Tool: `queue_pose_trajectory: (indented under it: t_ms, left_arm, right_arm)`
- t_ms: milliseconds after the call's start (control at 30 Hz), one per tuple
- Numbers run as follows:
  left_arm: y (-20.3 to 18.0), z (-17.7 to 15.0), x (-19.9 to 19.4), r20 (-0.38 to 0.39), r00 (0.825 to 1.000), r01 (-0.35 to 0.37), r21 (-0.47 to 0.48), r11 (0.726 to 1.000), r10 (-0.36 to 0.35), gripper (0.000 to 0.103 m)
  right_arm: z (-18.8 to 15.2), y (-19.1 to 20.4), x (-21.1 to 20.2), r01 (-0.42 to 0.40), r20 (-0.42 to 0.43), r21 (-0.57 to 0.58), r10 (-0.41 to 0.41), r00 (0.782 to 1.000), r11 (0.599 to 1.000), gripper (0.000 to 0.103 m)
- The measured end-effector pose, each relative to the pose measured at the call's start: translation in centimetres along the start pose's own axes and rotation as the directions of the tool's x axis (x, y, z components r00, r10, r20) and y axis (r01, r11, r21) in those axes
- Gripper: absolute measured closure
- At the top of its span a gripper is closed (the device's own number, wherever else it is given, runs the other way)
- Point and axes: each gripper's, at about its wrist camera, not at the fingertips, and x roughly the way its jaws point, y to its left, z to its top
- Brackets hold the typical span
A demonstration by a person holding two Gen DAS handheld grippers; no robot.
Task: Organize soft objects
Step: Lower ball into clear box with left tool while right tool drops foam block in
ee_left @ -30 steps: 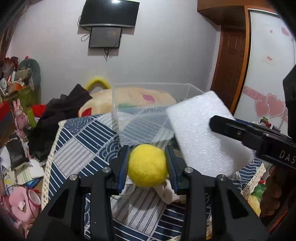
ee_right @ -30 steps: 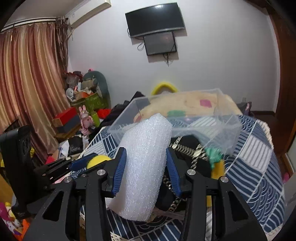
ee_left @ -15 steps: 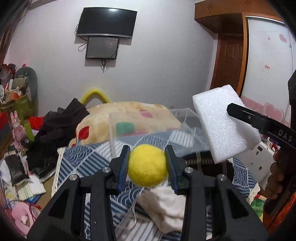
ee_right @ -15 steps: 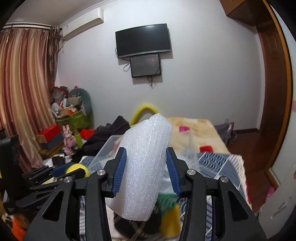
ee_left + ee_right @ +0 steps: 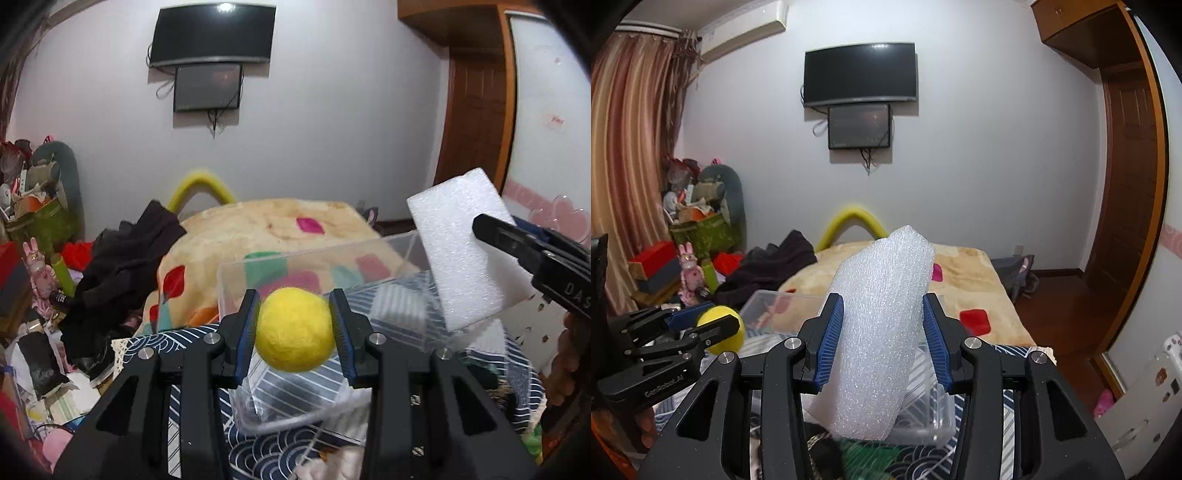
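My left gripper [image 5: 295, 332] is shut on a yellow felt ball [image 5: 293, 328] and holds it over the near edge of a clear plastic bin [image 5: 314, 258] on the blue patterned cloth [image 5: 258, 450]. My right gripper [image 5: 884, 339] is shut on a white foam block [image 5: 882, 332], held above the same bin [image 5: 923, 417]. In the left wrist view the foam block [image 5: 461, 251] hangs at the right, over the bin's right side. In the right wrist view the left gripper with the ball [image 5: 720, 328] is at the left.
A bed with a beige patterned blanket [image 5: 266, 229] lies behind the bin. Dark clothes [image 5: 125, 258] are heaped at its left. Cluttered boxes and toys [image 5: 33, 236] fill the left side. A white cloth [image 5: 332, 465] and dark items [image 5: 820, 446] lie on the table near me.
Both grippers have risen and moved forward toward the bin, each still holding its object. The ball is now over the bin's near edge and the foam block over its right side.
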Motion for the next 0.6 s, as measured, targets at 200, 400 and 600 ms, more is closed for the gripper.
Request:
queue_pose_trajectory:
  t_ms: [200,400,600]
  left_arm:
    - [1.1,-0.9,4.0,-0.098,0.995,-0.016,-0.015,1.000,0.014,0.065]
    - [0.7,-2.0,5.4,-0.128,0.992,-0.019,0.005,1.000,0.020,0.062]
    - [0.1,-2.2,5.1,-0.131,0.991,-0.018,0.020,1.000,0.020,0.043]
  right_arm:
    - [-0.9,-0.4,2.9,0.010,-0.091,-0.028,-0.013,0.996,1.000,0.063]
    - [-2.0,-1.0,4.5,-0.011,-0.191,-0.059,0.000,0.982,0.998,0.061]
    - [-2.2,-1.9,4.3,-0.008,-0.221,-0.059,-0.005,0.975,0.998,0.059]
